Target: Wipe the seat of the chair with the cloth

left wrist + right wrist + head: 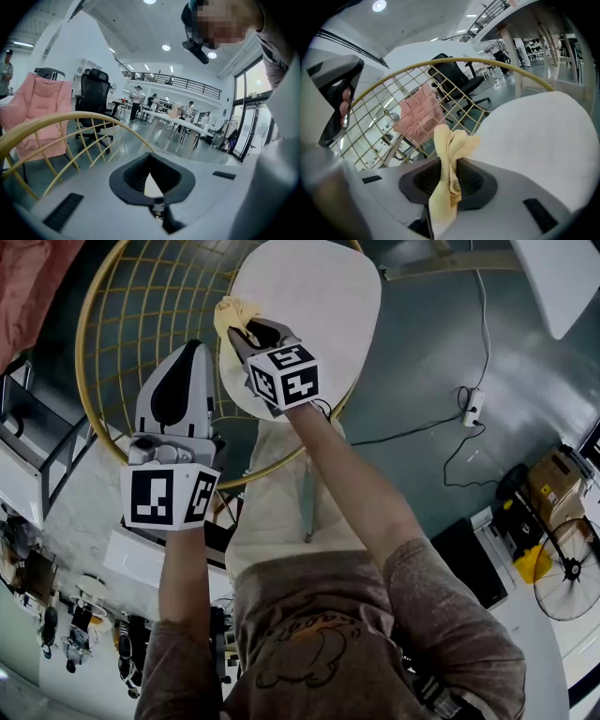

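A chair with a white seat (309, 306) and a gold wire back (122, 296) stands below me. My right gripper (246, 334) is shut on a yellow cloth (230, 313) at the seat's left edge, beside the wire back. In the right gripper view the cloth (449, 140) bunches up between the jaws of the right gripper (449, 161), with the seat (534, 136) to its right. My left gripper (194, 345) hovers left of it over the wire back, jaws together and holding nothing. The left gripper (150, 154) points across the gold rim (70, 119).
A power strip with cables (473, 407) lies on the floor at the right, with a cardboard box (553, 479) and a fan (567, 568) further right. Another white seat (562, 277) shows at top right. A pink padded chair (40, 112) and a black office chair (93, 93) stand beyond.
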A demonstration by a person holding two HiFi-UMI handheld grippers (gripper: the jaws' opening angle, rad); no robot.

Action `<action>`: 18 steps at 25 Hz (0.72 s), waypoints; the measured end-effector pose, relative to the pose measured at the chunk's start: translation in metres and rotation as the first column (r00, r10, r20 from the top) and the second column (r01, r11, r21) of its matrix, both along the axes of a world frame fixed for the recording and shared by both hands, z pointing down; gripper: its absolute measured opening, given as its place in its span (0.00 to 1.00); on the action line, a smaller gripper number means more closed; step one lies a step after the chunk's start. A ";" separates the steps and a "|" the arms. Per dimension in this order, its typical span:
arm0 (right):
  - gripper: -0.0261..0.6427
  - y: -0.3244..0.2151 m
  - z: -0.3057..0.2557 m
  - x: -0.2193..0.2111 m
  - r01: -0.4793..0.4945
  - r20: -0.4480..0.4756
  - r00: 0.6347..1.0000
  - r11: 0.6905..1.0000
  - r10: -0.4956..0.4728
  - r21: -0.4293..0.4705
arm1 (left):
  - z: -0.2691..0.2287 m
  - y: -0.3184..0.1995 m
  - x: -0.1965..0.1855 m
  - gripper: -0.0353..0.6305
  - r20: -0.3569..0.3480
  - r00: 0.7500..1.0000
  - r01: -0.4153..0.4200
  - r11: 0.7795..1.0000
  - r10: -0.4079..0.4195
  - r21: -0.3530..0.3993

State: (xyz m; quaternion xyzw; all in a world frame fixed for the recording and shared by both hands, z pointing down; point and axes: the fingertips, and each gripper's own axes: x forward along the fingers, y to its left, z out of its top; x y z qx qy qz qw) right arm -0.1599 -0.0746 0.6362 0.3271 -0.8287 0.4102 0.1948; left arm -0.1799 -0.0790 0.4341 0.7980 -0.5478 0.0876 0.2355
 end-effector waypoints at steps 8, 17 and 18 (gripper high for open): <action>0.20 -0.008 0.024 0.021 0.008 -0.107 0.994 1.000 -0.010 -0.018 | 0.005 0.004 0.001 0.07 -0.004 1.000 -0.010 1.000 0.010 -0.012; 0.20 -0.001 0.027 0.059 0.016 -0.148 0.989 1.000 -0.018 -0.014 | 0.006 0.000 0.020 0.07 -0.019 0.999 -0.031 0.999 0.031 -0.017; 0.20 0.001 0.028 0.064 0.012 -0.150 0.989 1.000 -0.014 -0.015 | 0.006 0.001 0.021 0.07 -0.019 0.999 -0.033 0.999 0.033 -0.018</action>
